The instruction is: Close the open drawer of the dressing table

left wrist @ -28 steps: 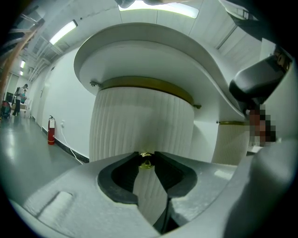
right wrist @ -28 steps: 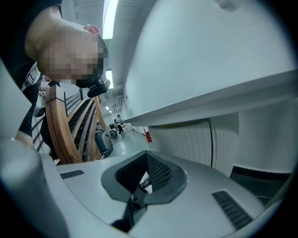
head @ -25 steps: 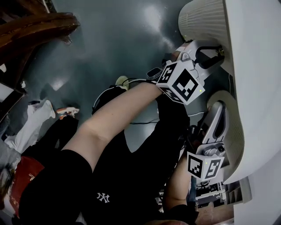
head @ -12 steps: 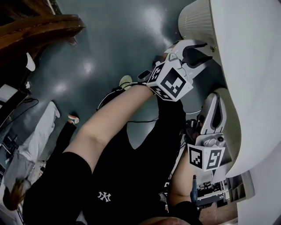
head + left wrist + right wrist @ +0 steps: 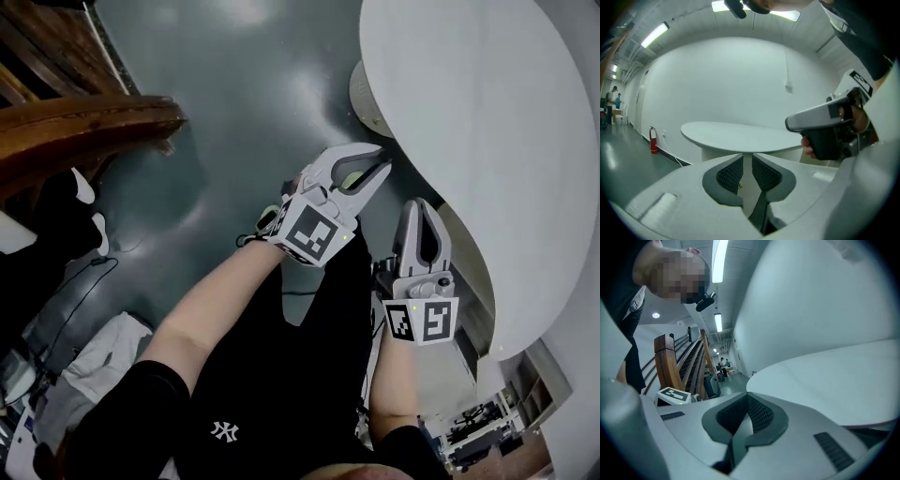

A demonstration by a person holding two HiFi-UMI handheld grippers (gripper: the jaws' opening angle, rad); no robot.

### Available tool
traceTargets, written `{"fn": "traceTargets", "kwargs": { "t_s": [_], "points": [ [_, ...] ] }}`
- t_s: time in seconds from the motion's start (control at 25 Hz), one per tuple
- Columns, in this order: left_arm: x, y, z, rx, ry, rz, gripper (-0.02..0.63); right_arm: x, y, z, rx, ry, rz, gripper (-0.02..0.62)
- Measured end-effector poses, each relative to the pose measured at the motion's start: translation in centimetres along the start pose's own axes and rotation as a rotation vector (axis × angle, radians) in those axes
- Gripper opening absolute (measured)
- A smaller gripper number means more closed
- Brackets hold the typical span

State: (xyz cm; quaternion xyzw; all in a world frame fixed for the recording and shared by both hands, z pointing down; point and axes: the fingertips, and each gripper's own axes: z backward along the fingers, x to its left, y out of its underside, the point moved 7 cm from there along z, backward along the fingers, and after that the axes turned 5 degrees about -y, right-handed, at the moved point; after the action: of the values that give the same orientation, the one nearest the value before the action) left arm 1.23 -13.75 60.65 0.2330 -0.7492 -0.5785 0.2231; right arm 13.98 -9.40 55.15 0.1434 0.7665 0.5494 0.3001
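The white dressing table top [image 5: 487, 141] fills the right of the head view, and its ribbed white base [image 5: 359, 94] shows under the far edge. No open drawer can be made out. My left gripper [image 5: 367, 164] is raised beside the table's edge; its jaws are closing with nothing between them. In the left gripper view a small brass knob [image 5: 740, 186] on the table's front shows through the gap, below the top [image 5: 740, 136]. My right gripper [image 5: 422, 208] hangs just to the right, fingers together and empty, and also appears as the right gripper [image 5: 820, 119] in a hand.
A dark glossy floor [image 5: 234, 112] lies below. A wooden staircase [image 5: 75, 122] stands at the left, with clothes and cables [image 5: 84, 375] on the floor. A red fire extinguisher [image 5: 653, 140] stands against the white wall. The left gripper's marker cube [image 5: 672, 394] shows beside the stairs [image 5: 670, 362].
Both grippers have risen from under the table's edge to beside its top. The left gripper came away from the table's front, its jaws spread wide, then narrowed.
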Motion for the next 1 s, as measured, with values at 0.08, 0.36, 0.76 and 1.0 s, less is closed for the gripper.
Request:
{"fn": "traceTargets", "kwargs": {
  "t_s": [0.08, 0.36, 0.76, 1.0],
  "points": [
    [-0.2, -2.5, 1.4, -0.013, -0.006, -0.007, 0.049, 0.6, -1.6, 0.3, -0.018, 0.010, -0.004, 0.015],
    [-2.5, -10.5, 6.8, -0.027, -0.006, -0.019, 0.014, 4.1, -6.1, 2.7, -0.022, 0.035, 0.015, 0.015],
    [-3.6, -20.2, 11.3, -0.058, 0.010, 0.012, 0.011, 8.9, -13.8, 4.3, -0.066, 0.028, 0.062, 0.015],
    [-5.0, -24.3, 13.0, -0.060, 0.018, -0.017, 0.011, 10.5, -18.0, 6.1, -0.092, 0.008, 0.120, 0.015]
  ]
}}
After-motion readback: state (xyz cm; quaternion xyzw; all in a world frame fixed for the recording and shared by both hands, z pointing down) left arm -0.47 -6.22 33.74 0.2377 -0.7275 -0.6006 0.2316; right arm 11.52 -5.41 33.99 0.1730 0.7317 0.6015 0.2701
